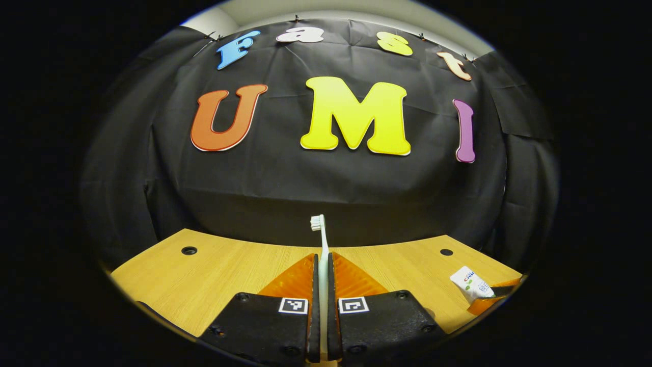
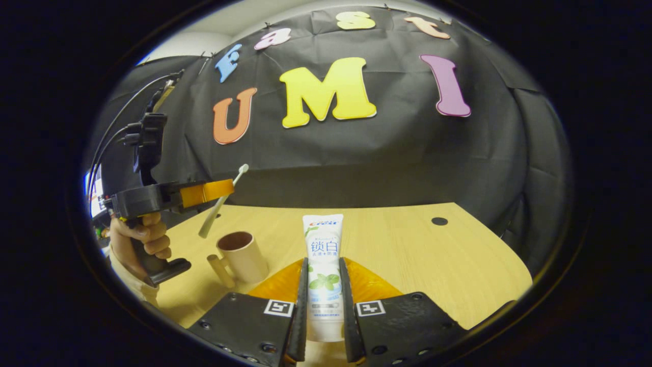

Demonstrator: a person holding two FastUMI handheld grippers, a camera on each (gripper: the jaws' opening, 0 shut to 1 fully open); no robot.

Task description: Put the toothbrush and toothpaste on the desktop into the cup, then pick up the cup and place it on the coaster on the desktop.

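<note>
Both items are lifted and neither is in the cup yet, so the loading step is in hand. The left tongs point(image 1: 321, 285) are clamped narrow on the toothbrush point(image 1: 321, 239), whose bristle head sticks out ahead of their tips. The right tongs point(image 2: 322, 300) pinch the toothpaste point(image 2: 323, 255), its tube reaching forward between them. In the right gripper view the cup point(image 2: 240, 256) stands on the desk point(image 2: 433, 255), just left of the right tongs and below the toothbrush's lower end. Next, that end probably has to line up over the cup's mouth before release.
</note>
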